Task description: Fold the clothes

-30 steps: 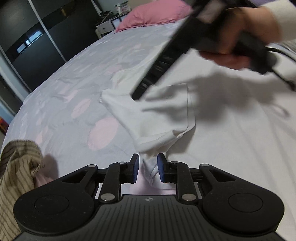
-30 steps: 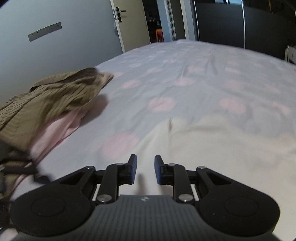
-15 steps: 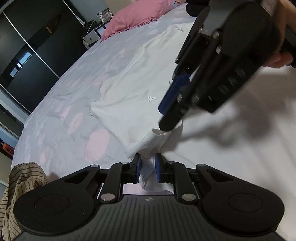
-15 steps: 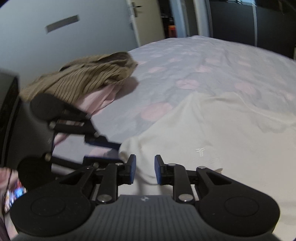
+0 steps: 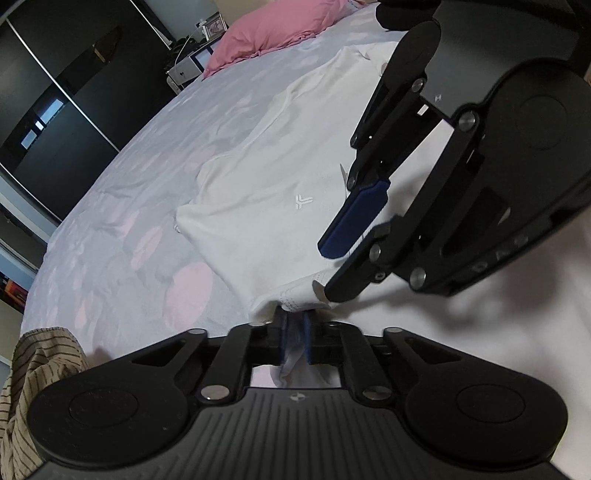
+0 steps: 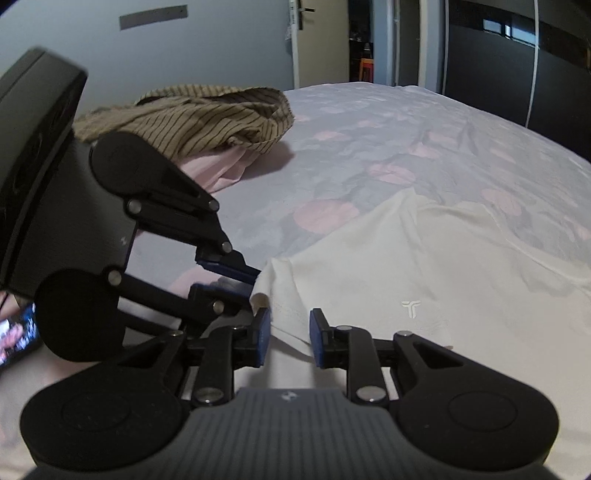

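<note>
A white T-shirt (image 5: 273, 192) with a small logo lies spread on the bed; it also shows in the right wrist view (image 6: 424, 273). My left gripper (image 5: 294, 339) is shut on a bunched edge of the shirt, seen too in the right wrist view (image 6: 236, 280). My right gripper (image 6: 290, 341) is open, its jaws straddling the shirt's hem right beside the left one. In the left wrist view the right gripper (image 5: 343, 266) hangs over the same corner.
A brown striped garment (image 6: 207, 114) lies on a pink one at the bed's near end, also in the left wrist view (image 5: 33, 373). A pink pillow (image 5: 273, 29) is at the far end. Dark wardrobes (image 5: 48, 92) line the side.
My right gripper has swung in and down to the shirt corner that the left gripper holds. The left gripper's jaws have drawn tighter on the cloth.
</note>
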`<move>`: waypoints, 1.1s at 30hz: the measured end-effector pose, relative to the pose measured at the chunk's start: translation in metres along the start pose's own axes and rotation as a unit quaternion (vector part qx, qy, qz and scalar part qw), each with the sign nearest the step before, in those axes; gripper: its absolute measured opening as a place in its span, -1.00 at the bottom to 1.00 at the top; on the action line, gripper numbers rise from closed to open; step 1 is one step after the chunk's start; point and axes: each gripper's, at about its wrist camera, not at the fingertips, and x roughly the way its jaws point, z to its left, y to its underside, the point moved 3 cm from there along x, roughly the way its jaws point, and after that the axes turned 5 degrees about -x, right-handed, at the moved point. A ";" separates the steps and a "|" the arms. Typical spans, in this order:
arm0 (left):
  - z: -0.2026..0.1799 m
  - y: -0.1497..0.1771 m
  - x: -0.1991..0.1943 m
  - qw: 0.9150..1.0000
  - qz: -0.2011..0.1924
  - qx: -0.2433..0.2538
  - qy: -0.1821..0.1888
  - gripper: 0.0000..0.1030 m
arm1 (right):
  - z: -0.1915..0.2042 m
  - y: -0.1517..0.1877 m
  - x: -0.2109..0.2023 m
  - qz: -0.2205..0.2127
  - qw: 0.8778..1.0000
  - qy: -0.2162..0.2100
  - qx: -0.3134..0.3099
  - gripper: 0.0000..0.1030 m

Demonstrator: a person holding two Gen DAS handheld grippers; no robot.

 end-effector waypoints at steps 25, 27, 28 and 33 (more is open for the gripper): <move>0.012 0.025 -0.031 0.998 0.035 0.035 -0.032 -0.77 | -0.024 0.000 -0.003 0.012 0.998 0.055 0.017 -0.85; 0.010 0.027 -0.026 0.998 0.035 0.048 -0.030 -0.60 | -0.028 0.002 0.000 0.016 0.997 0.068 0.023 -0.83; 0.010 0.026 -0.023 0.997 0.035 0.054 -0.032 -0.52 | -0.031 0.002 0.001 0.017 0.997 0.073 0.028 -0.71; 0.011 0.022 -0.009 0.998 0.029 0.055 -0.032 -0.45 | -0.051 0.004 0.001 0.016 0.993 0.104 0.060 -0.34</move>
